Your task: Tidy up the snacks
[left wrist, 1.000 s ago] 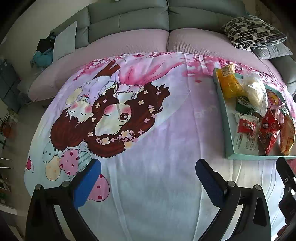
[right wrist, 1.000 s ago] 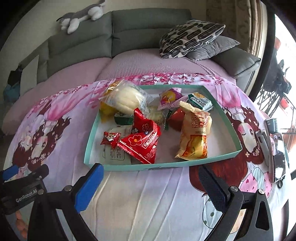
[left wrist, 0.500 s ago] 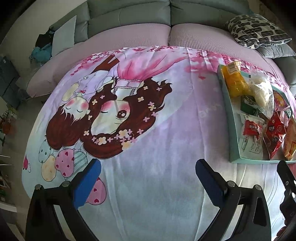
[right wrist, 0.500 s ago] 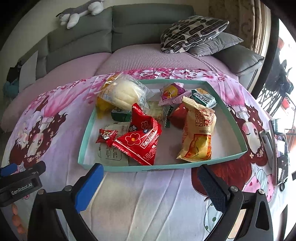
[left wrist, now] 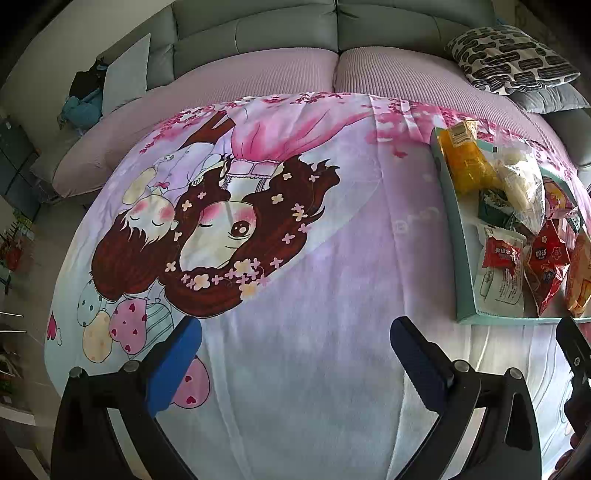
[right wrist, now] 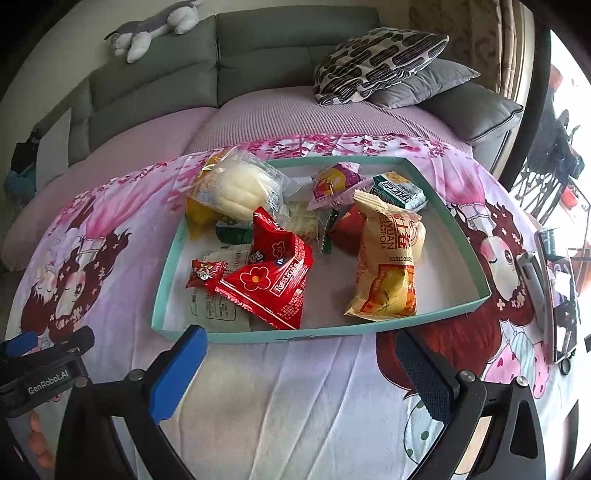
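Observation:
A shallow teal tray lies on a pink cartoon-print cloth and holds several snack packets: a red triangular packet, an orange roll packet, a clear-wrapped white bun, a pink packet. My right gripper is open and empty just before the tray's near edge. My left gripper is open and empty over bare cloth, with the tray to its right.
A grey sofa with a patterned pillow and a plush toy stands behind. A phone on a stand lies at the cloth's right edge. The left gripper's body shows at lower left in the right wrist view.
Both grippers have edged forward. The tray sits closer and lower in the right wrist view. Jaws stay open and nothing is held.

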`<state>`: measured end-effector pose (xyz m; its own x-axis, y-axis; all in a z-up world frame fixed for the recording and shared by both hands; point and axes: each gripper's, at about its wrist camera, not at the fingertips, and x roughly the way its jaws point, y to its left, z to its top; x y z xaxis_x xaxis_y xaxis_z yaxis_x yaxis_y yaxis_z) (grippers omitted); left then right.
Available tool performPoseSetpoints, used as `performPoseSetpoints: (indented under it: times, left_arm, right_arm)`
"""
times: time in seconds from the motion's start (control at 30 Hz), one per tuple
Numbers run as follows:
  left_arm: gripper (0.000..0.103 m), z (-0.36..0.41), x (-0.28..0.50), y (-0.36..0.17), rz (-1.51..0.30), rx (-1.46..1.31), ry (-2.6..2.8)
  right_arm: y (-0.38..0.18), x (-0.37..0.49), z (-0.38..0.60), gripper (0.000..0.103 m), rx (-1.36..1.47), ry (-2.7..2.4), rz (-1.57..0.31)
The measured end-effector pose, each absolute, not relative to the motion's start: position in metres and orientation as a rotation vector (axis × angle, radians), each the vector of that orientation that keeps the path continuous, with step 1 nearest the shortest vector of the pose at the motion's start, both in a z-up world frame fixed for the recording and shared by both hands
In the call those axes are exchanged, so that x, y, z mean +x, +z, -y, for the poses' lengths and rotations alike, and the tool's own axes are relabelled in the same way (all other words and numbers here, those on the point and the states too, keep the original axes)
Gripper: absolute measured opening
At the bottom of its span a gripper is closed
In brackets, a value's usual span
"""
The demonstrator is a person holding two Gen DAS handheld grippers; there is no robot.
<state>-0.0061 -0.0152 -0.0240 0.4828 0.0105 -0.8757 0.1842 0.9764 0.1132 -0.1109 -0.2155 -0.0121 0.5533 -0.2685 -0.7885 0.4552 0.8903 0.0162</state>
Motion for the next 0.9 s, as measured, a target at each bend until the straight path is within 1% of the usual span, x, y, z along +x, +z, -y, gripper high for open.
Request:
performPoseSetpoints:
  times: [0.9]
  left_arm:
    - [0.102,0.0158,-0.0057,-0.0242,-1.068,0.193,-0.114]
  right_arm:
    - [-0.0134,-0.1122,0.2172,0.103,0.242,-0.438,-0.891]
